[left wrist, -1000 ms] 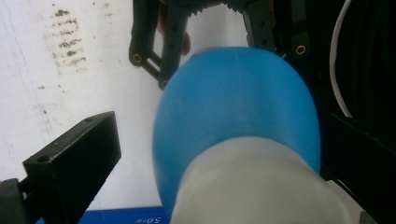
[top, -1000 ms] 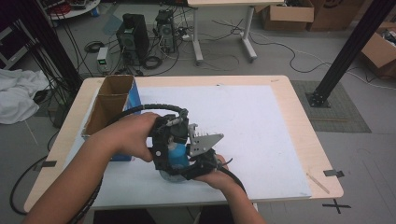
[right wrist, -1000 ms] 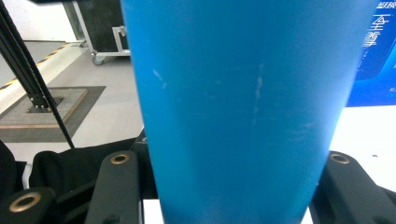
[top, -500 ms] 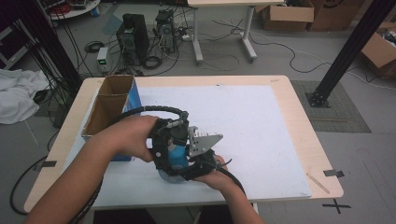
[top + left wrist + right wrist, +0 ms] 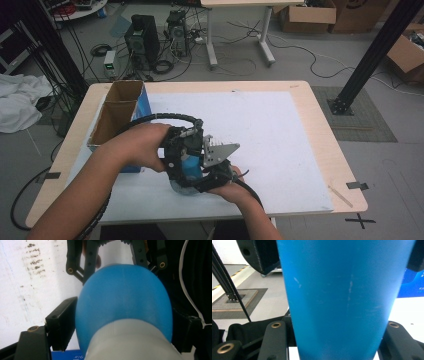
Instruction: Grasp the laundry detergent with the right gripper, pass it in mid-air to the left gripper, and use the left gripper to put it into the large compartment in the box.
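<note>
A blue bottle (image 5: 190, 164) with a pale grey end is held between both grippers, low over the near middle of the white sheet (image 5: 280, 135). My left gripper (image 5: 181, 159) comes in from the left. Its jaws have just been closing and now press on both sides of the bottle's rounded blue part (image 5: 122, 300) beside the grey end (image 5: 130, 342). My right gripper (image 5: 212, 172), topped by a grey three-cornered plate, is shut on the tapered blue body (image 5: 337, 295). Its jaws also appear behind the bottle in the left gripper view.
An open cardboard box (image 5: 117, 112) with a blue side stands at the table's left, close to my left forearm. The wooden table edge (image 5: 345, 165) frames the sheet. Computers, cables and cartons sit on the floor beyond.
</note>
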Action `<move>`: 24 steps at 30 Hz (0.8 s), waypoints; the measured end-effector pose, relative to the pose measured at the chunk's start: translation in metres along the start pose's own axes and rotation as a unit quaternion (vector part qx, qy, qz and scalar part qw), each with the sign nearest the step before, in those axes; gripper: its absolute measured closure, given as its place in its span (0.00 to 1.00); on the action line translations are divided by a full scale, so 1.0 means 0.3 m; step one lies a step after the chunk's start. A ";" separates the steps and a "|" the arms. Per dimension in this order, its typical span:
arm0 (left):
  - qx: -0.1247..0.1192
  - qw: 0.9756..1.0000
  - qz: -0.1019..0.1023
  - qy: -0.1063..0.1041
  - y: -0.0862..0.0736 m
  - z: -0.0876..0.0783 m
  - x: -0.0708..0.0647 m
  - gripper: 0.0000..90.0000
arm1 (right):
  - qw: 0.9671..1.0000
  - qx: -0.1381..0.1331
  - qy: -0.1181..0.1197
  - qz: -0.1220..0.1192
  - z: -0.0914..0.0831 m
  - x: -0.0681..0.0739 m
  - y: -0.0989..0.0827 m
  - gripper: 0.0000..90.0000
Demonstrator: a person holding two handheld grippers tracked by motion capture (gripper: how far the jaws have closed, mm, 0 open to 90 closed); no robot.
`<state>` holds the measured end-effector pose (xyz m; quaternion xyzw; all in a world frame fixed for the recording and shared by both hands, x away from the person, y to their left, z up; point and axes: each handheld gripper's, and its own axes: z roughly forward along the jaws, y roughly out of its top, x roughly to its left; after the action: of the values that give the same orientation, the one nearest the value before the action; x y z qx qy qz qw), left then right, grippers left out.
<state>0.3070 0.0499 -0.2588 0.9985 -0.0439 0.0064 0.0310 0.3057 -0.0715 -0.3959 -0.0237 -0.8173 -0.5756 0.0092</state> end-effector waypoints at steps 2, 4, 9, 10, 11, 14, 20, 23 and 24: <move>0.001 1.000 -0.002 -0.003 0.001 -0.002 0.001 0.27 | 1.000 -0.002 -0.001 0.000 0.000 0.000 0.001 0.52; 0.002 1.000 -0.001 0.000 0.001 -0.002 0.000 0.29 | 1.000 -0.003 -0.001 -0.002 0.000 0.001 0.001 0.52; 0.005 1.000 -0.003 -0.001 0.001 -0.001 0.000 0.31 | 1.000 -0.003 -0.001 -0.001 0.001 0.002 0.001 0.52; 0.004 1.000 -0.003 -0.001 0.001 -0.001 -0.001 0.31 | 1.000 -0.002 -0.001 -0.001 0.001 0.002 0.001 0.52; 0.005 1.000 -0.003 0.000 0.000 0.000 -0.001 0.31 | 1.000 -0.002 -0.001 -0.001 0.001 0.002 0.001 0.52; 0.008 1.000 -0.004 0.004 0.000 0.000 -0.002 0.34 | 1.000 -0.002 0.001 0.000 0.004 0.002 0.001 0.52; 0.013 1.000 -0.003 -0.003 -0.001 -0.005 -0.003 0.42 | 1.000 -0.002 0.003 0.002 0.007 0.003 0.003 0.52; 0.012 1.000 -0.004 -0.002 -0.002 -0.006 -0.003 0.42 | 1.000 -0.003 0.004 0.003 0.007 0.002 0.004 0.52; 0.012 1.000 -0.004 -0.002 -0.003 -0.006 -0.002 0.42 | 1.000 -0.002 0.004 0.003 0.008 0.002 0.004 0.52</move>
<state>0.3063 0.0509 -0.2571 0.9990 -0.0403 0.0047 0.0189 0.3052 -0.0689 -0.3954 -0.0240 -0.8160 -0.5774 0.0140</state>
